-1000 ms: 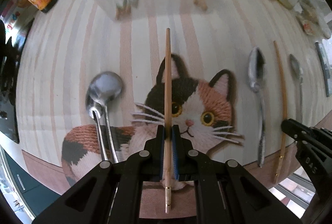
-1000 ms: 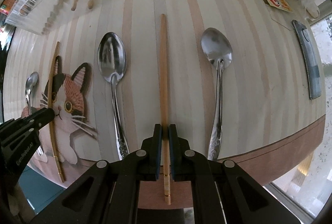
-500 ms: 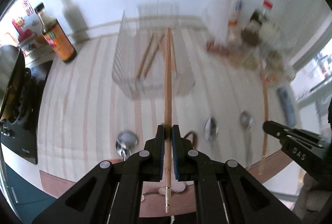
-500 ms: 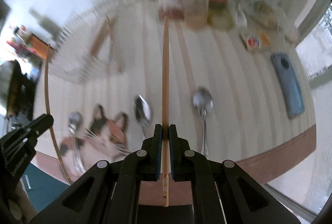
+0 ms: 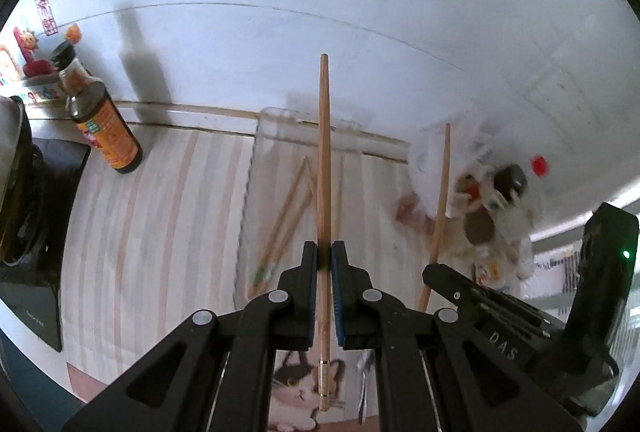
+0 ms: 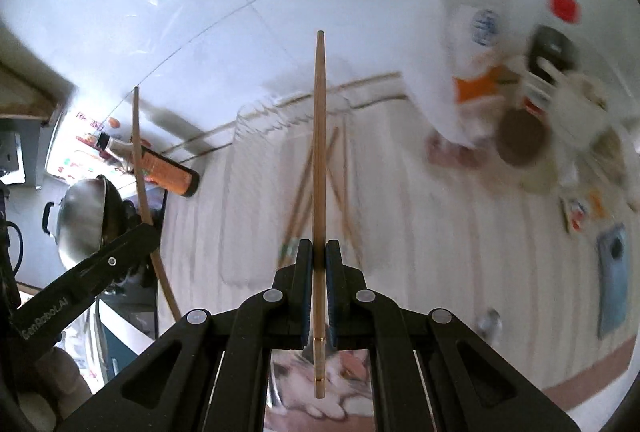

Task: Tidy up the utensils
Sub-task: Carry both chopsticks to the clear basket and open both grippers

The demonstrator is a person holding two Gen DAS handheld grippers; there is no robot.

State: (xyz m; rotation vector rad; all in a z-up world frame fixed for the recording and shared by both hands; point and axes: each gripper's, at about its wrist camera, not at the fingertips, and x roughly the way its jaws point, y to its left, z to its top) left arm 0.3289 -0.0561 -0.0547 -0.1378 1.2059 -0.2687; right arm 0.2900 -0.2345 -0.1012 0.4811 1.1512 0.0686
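Both claws are up off the cat mat since a second ago, each clamped on one wooden chopstick: left claw [image 5: 324,256], right claw [image 6: 319,252], aimed at the clear basket [image 5: 256,168]. Chopsticks are light, stiff, slick; gripped near the butt end, so tips may swing.

Held chopsticks [image 5: 324,168]: two, one per gripper
Chopsticks in clear tray [image 5: 280,228]: several, count unclear
Sauce bottles [image 5: 102,120]: one
Cat mats [image 6: 344,388]: one

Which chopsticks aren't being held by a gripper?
The ones lying in the clear basket: those chopsticks rest loose. The left gripper and right gripper each pinch one.
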